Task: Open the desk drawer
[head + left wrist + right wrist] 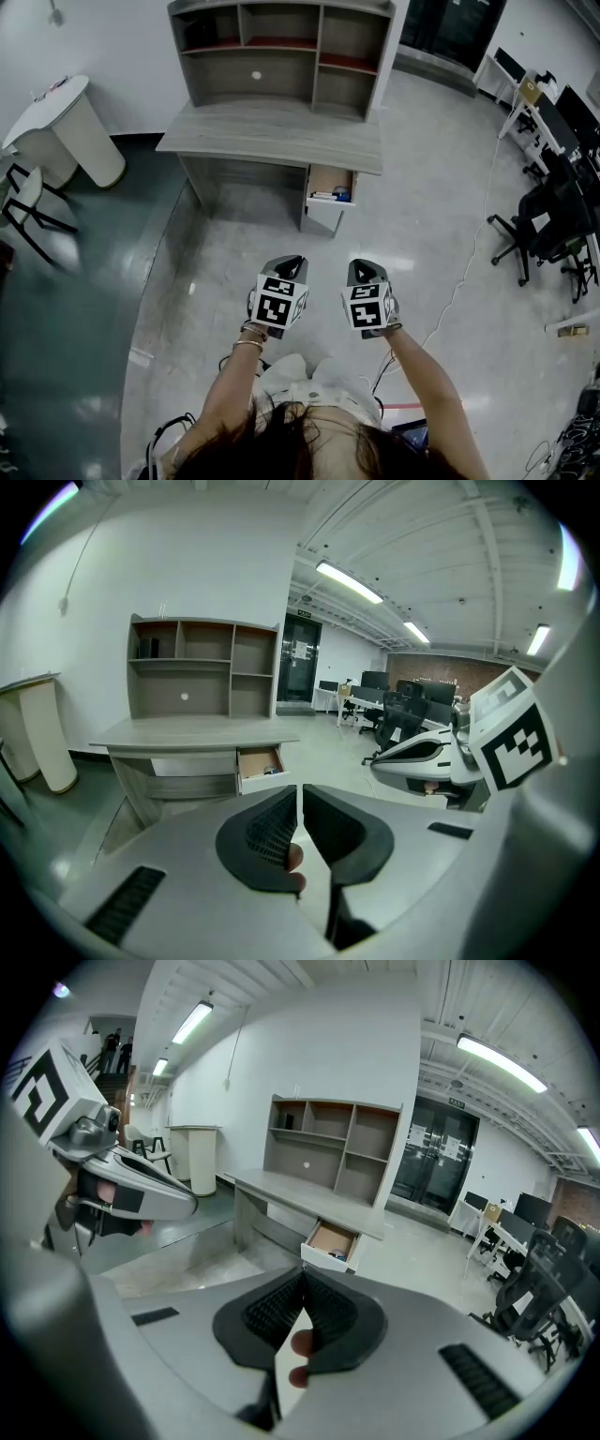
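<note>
Side by side, my left gripper [289,263] and right gripper [365,269] were both empty, each with its jaws pressed together. Well ahead of them, the drawer [330,198] stood pulled out under the right end of the desk [272,139]

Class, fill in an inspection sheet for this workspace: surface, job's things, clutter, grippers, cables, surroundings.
Surface: desk, grey wood, top bare.
Job's things: drawer at the desk's right end, pulled open.
Clutter: small items inside the drawer, one blue.
Grippers: left gripper and right gripper both shut, empty, held over the floor, short of the desk.
Cables: white cable trailing across the floor at right.
Surroundings: black office chair at right, white table at left.
</note>
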`<act>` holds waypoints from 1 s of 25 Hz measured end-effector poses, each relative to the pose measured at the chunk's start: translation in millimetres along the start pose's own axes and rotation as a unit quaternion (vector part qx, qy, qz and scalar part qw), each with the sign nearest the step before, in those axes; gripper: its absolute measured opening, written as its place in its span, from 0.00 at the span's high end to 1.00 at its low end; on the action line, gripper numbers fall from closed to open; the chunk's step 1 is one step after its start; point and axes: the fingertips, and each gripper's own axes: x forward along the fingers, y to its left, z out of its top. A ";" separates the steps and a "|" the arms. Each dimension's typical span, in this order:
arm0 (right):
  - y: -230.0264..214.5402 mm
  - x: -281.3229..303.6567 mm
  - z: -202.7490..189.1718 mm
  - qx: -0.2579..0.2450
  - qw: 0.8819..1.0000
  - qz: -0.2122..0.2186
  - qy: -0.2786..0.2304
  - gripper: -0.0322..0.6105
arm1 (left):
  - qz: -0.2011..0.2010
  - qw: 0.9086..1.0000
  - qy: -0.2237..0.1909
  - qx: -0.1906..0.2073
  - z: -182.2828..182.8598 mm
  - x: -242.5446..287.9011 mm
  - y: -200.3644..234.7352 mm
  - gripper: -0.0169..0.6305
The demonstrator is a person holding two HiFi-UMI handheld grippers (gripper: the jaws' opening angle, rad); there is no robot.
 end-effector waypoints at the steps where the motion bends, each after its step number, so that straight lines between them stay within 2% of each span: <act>1: 0.3 -1.1 1.0 0.001 1.000 0.003 -0.001 0.91 | 0.002 1.000 0.001 -0.002 -0.6 -1.1 0.0 0.93; 10: -5.3 -22.8 3.9 -0.004 0.999 0.028 -0.020 0.91 | 0.014 1.000 -0.006 -0.016 1.8 -5.0 -18.7 0.93; 25: -32.1 -82.6 -12.8 -0.003 0.997 0.058 -0.049 0.91 | 0.017 0.999 -0.024 0.015 11.6 -22.8 -90.1 0.94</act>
